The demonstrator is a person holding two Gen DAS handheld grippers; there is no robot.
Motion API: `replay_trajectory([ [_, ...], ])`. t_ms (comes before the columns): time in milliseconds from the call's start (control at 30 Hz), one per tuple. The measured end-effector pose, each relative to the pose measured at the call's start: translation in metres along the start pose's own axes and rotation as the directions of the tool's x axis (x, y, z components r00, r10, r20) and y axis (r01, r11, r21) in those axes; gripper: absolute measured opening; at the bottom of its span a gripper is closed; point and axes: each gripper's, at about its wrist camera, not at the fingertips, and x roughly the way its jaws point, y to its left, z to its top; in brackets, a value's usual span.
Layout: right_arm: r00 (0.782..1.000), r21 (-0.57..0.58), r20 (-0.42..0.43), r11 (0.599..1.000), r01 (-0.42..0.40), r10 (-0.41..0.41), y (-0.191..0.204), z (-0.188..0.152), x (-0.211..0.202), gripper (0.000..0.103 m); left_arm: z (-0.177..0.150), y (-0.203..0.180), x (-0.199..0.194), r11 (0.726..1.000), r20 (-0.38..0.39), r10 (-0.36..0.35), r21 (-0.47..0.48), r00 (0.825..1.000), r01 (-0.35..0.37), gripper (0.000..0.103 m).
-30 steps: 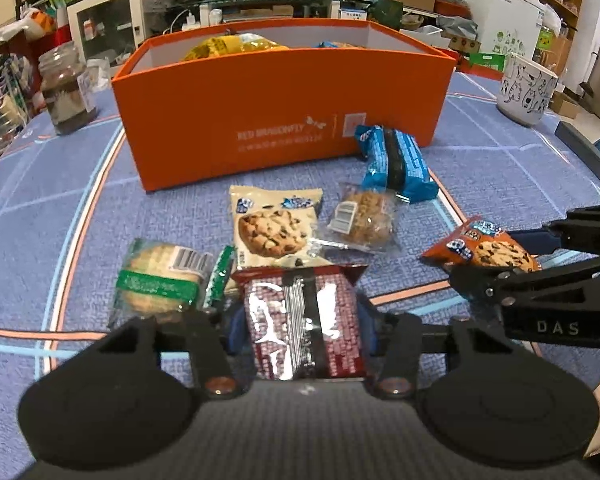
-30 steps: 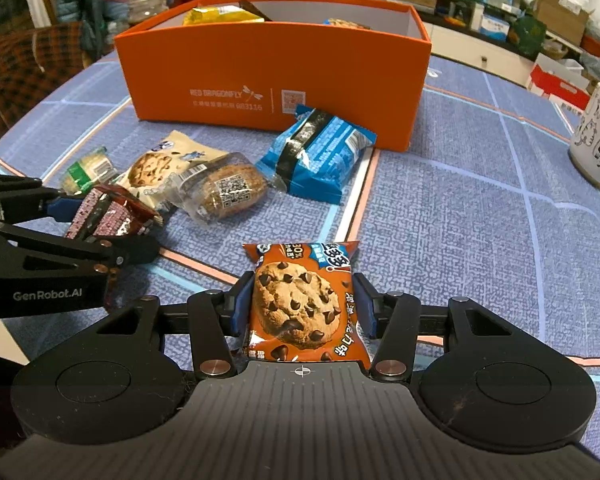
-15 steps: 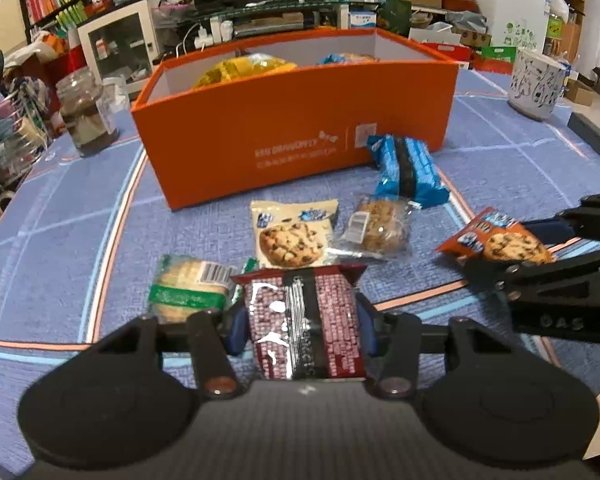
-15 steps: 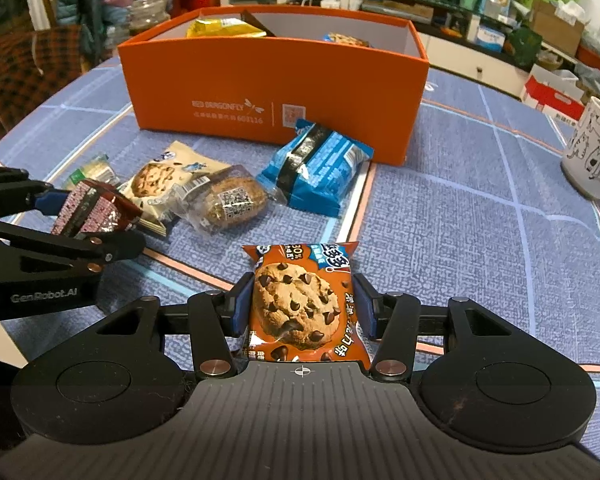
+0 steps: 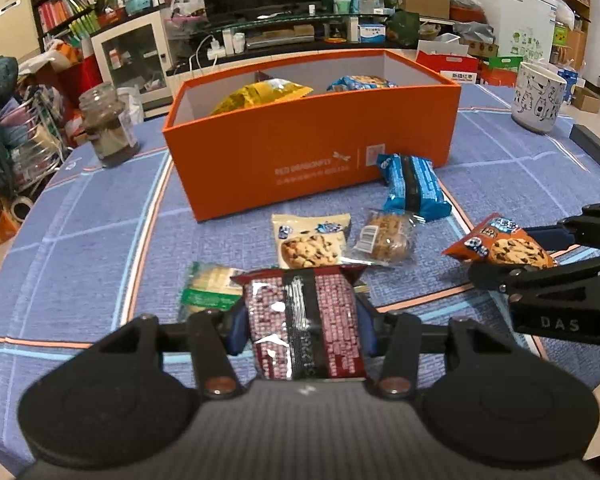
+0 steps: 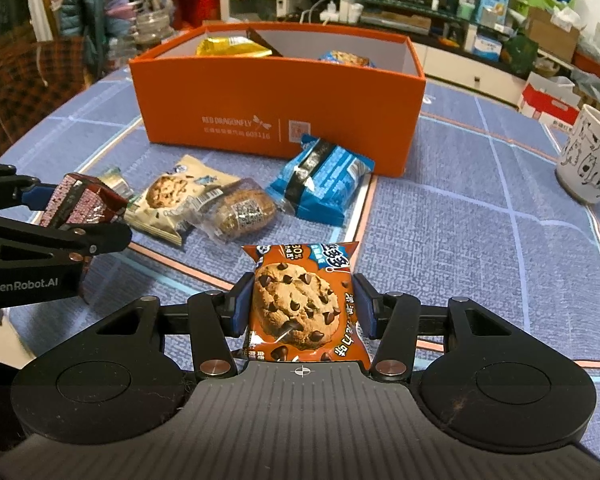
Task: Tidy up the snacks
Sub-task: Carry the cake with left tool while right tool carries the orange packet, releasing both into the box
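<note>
While each gripper clamps one packet (two held), four snack packets (image 6: 180, 200) lie before one orange box (image 6: 276, 100).

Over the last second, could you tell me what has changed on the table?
The left gripper has lifted its dark red packet clear of the tablecloth. The right gripper keeps its orange cookie packet clamped. The orange box and four loose packets stayed put.
</note>
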Motion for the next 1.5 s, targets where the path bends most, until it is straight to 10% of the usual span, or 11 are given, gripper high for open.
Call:
replay_trajectory([
  [500,0.983,-0.034,0.182,0.999,0.036,-0.029,0.01,0.004,-0.041,0.038,0.009,0.01,-0.023,0.999,0.052,-0.011,-0.036,0.999,0.012,0.05],
  [1167,0.983,-0.007,0.184,1.0,0.009,-0.007,0.011,0.01,-0.044,0.038,0.029,0.029,-0.046,0.995,0.17,-0.035,-0.087,0.985,0.05,0.05],
  [1500,0.961,0.081,0.277,0.996,-0.026,0.002,-0.016,0.077,-0.052,0.038,0.088,0.075,-0.021,0.987,0.231,-0.034,-0.146,0.972,0.069,0.05],
])
